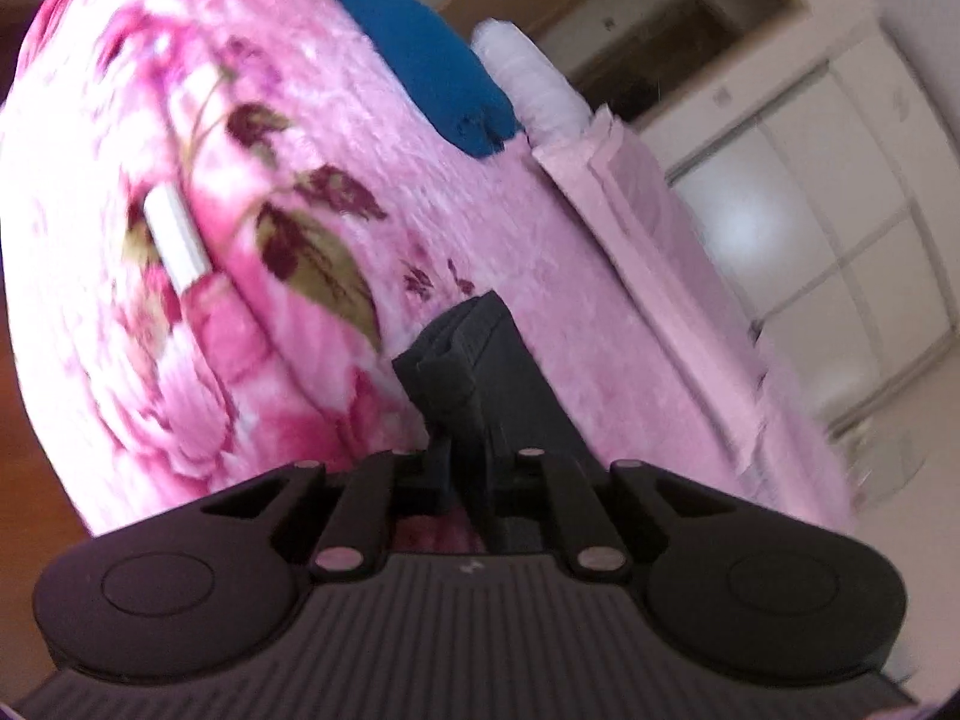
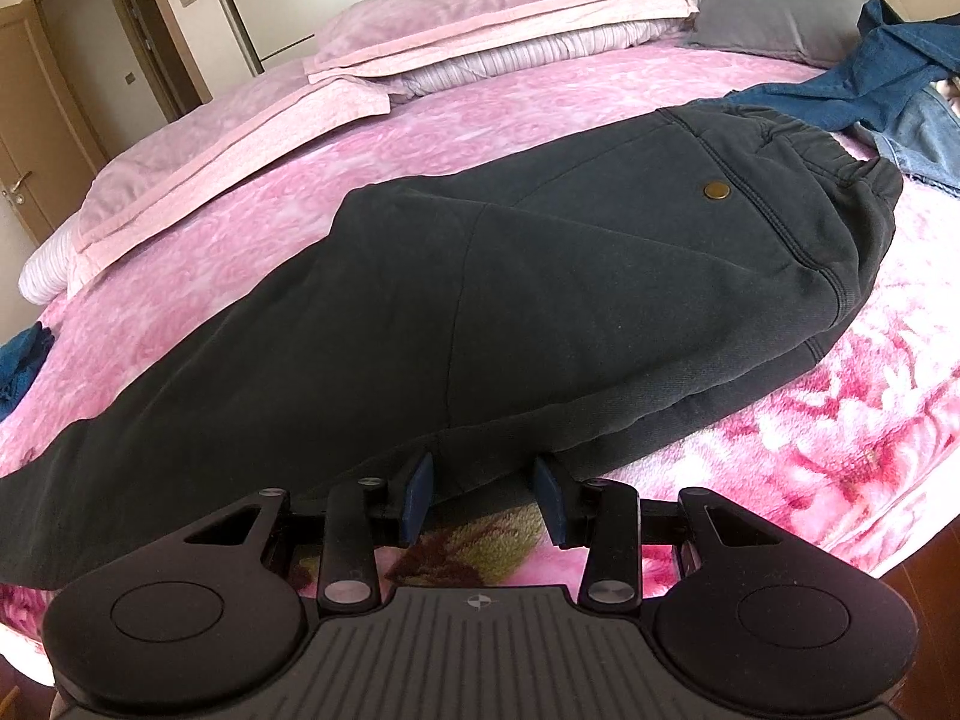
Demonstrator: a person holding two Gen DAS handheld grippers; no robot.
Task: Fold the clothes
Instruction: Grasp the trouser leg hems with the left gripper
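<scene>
Diagonally, dark trousers point(image 2: 540, 276) lie waistband upper-right; right tool point(image 2: 483, 498) spread, left tool point(image 1: 459, 360) pinching them.

1. We find no readable text, number or brand name in either wrist view.
2. We note one small round emblem, a quartered circle, on the ribbed body of the right gripper point(image 2: 483, 495); it carries no letters.
3. A faint mark at the matching spot on the left gripper point(image 1: 462, 360) is too blurred to read.

Bare pink blanket point(image 2: 810, 468) right of dark trousers point(image 2: 480, 300); pillows point(image 2: 480, 18) beyond.
</scene>
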